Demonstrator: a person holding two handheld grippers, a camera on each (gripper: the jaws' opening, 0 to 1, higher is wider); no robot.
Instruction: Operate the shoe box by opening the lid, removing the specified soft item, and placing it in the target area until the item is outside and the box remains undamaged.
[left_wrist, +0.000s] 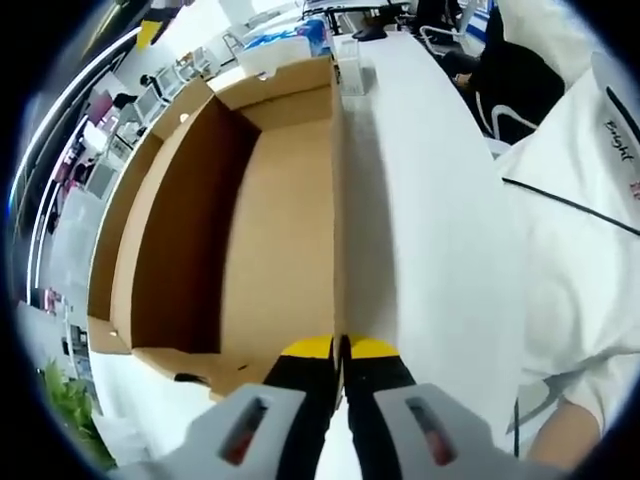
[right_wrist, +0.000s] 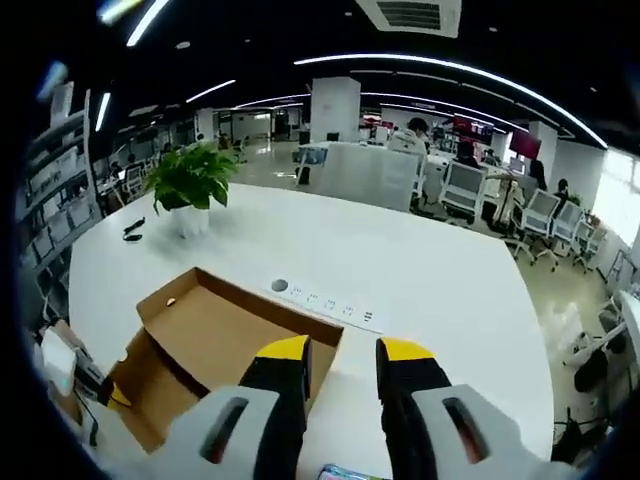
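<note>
Plainly, the shoe box (left_wrist: 250, 210) lay open on the white desk (left_wrist: 430, 230), its long axis running straight away from the left tongs (left_wrist: 340, 350) in the left gripper view. Those tongs were closed, yellow tips pinched on the box's near wall, right where one long side wall (left_wrist: 338, 200) met it. The inside of the box looked bare cardboard; no soft item could be seen in it, so where that item lay could not be told from these views.

The right tongs (right_wrist: 345, 365) stood parted and held nothing, well above the desk, with the box (right_wrist: 215, 345) below and slightly left of them in the right gripper view. The left tongs were thus the nearer to the box.

Around it: a potted plant (right_wrist: 190, 185), a power strip (right_wrist: 325, 300) just beyond the box's far edge, a clear container (left_wrist: 349, 65) past its far end, and a person's white sleeve (left_wrist: 575, 250) beside the desk. Nothing seemed to block the opening.
</note>
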